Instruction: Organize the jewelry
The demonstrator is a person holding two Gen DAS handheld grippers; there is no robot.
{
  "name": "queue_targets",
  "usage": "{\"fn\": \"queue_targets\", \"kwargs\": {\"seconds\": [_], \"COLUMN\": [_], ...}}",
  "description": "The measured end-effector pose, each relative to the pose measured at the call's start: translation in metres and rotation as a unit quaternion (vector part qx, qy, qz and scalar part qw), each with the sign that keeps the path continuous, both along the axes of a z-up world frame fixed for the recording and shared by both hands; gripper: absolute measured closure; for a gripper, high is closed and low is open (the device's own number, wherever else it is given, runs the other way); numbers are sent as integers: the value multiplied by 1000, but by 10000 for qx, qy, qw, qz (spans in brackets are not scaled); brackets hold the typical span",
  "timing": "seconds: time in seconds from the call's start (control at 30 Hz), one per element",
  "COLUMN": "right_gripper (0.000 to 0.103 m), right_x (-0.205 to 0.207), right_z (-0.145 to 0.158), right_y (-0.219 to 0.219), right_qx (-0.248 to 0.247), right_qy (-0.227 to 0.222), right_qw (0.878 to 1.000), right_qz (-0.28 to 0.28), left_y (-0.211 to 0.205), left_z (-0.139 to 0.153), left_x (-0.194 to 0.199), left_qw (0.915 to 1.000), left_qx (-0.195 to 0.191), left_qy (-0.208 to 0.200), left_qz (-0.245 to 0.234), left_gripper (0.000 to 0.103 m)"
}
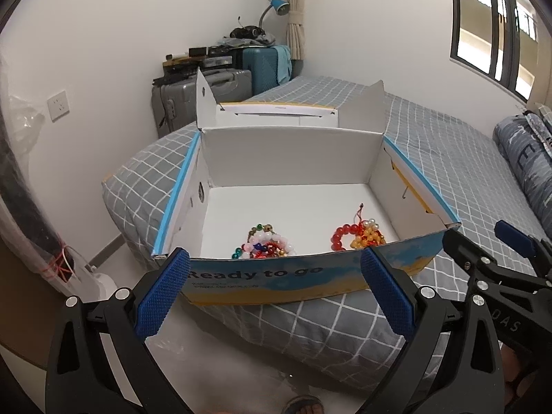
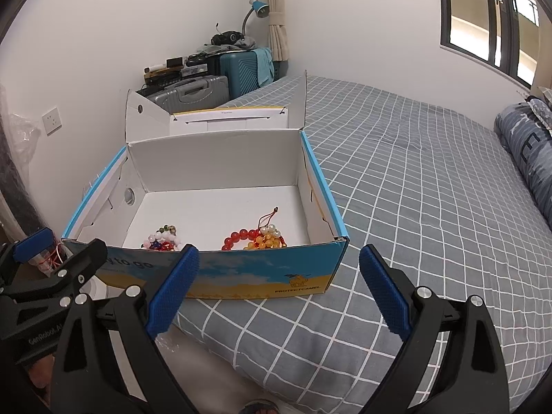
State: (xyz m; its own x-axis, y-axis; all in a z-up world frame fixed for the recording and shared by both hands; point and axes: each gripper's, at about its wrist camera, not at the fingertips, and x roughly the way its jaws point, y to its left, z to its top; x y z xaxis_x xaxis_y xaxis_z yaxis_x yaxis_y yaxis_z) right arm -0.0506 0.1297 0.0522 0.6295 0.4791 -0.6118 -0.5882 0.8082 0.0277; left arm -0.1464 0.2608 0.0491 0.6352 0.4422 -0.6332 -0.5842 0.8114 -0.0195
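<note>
left tool [image 1: 276,289]: jaws spread wide, nothing between the blue pads, held just in front of the near wall of the shoe box [image 1: 272,277]. right tool [image 2: 279,293]: likewise released, empty, at the box's near right corner. each tool shows at the edge of the other's view, side by side and apart.

shoe box sits on the corner of the bed [image 2: 396,179], grey sheet with white grid. lid flap stands upright behind the back wall. near wall printed "ready to go"; logo "protectcamel" at its right end.

inside, on the white floor, close to the near wall: two separate heaps of beaded bracelets. left heap [image 1: 267,243]: mixed pink, white, green, red and blue beads. right heap [image 1: 358,234]: red bead bracelet beside yellow and pearl-white beads, with a red cord trailing toward the back. lower parts of both heaps hidden by the near wall.

background: suitcases [image 2: 220,76] against the wall, blue lamp [image 2: 258,5] above them.
</note>
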Motion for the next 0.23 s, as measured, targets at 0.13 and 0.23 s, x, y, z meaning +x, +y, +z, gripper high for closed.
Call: {"fn": "queue_targets", "kwargs": {"seconds": [0.13,0.23], "right_gripper": [13,13], "right_x": [0,0], "right_z": [0,0], "right_y": [0,-2], "right_qx": [-11,-14], "right_qy": [-7,-8], "right_qw": [10000,10000], "right_qz": [-18,17], "left_y": [1,1], "left_z": [1,-1], "left_x": [0,-1], "left_qw": [10000,9999], "left_qx": [-47,-15], "left_qy": [4,49], "left_qz": [27,99], "left_gripper": [6,6]}}
